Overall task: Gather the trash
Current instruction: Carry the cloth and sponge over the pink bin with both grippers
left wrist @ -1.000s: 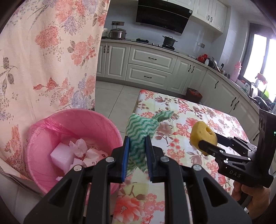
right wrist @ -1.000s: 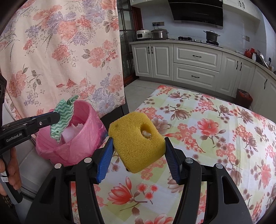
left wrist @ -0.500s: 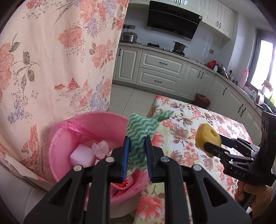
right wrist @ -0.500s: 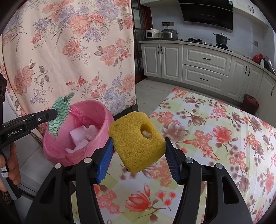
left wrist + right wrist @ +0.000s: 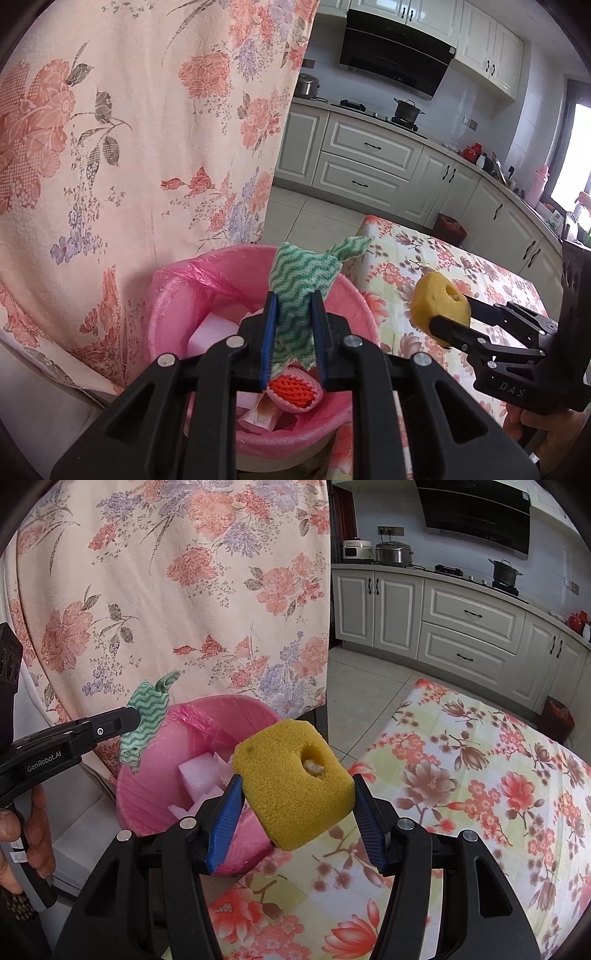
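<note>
Over the pink bin (image 5: 177, 295) now, left claw (image 5: 293, 332) clamping green cloth (image 5: 301, 280).

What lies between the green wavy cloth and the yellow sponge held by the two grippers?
In the right wrist view, the pink bin's open mouth lies between the cloth and the sponge, showing white foam scraps inside.

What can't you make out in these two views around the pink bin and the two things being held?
- Pink bin bottom: left wrist view, hidden by the left gripper and green cloth.
- Bin's near rim: right wrist view, behind the yellow sponge and right gripper.
- Lump in the sponge's hole: too small to identify.
</note>
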Demonstrator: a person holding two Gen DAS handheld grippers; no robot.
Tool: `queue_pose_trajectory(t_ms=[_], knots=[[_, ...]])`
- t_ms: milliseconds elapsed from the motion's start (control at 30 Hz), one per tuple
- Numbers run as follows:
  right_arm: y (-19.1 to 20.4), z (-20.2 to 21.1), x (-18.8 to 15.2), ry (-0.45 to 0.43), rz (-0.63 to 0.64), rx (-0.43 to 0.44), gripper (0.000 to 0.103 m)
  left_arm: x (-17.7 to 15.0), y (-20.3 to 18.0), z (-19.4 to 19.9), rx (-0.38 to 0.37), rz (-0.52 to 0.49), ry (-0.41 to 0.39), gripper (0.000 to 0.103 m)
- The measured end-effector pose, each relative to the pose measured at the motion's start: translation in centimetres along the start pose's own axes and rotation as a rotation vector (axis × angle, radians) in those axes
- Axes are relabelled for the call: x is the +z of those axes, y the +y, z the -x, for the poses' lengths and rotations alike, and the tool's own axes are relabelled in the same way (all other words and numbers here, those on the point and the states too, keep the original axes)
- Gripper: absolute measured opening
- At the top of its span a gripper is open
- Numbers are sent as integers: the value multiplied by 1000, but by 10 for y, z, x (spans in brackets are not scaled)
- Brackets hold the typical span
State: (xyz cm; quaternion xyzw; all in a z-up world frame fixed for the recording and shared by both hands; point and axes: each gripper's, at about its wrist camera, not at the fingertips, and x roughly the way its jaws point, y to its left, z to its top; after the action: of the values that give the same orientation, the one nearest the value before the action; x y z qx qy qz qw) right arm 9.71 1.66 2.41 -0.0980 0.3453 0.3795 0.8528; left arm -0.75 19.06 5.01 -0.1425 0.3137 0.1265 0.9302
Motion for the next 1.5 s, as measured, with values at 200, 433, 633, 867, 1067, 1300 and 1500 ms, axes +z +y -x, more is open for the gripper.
queue_pose_trajectory(t_ms=[200, 433, 633, 867, 1067, 1300, 1500], knots=[[21, -16, 9, 12, 21, 22, 56, 3, 22, -5, 23, 29, -2, 18], [46, -36, 18, 32, 52, 44, 56, 7, 40, -10, 44, 51, -2, 18], [61, -54, 23, 50, 72, 41, 56, 11, 49, -23, 56, 60, 16, 18], [67, -74, 29, 76, 44, 40, 58, 13, 56, -41, 67, 72, 41, 18], [67, -86, 34, 94, 24, 40, 58, 14, 59, -51, 78, 84, 57, 18], [64, -96, 41, 108, 13, 41, 58, 17, 59, -62, 96, 76, 70, 18], [60, -98, 46, 111, 11, 37, 59, 17, 58, -64, 95, 79, 71, 19]])
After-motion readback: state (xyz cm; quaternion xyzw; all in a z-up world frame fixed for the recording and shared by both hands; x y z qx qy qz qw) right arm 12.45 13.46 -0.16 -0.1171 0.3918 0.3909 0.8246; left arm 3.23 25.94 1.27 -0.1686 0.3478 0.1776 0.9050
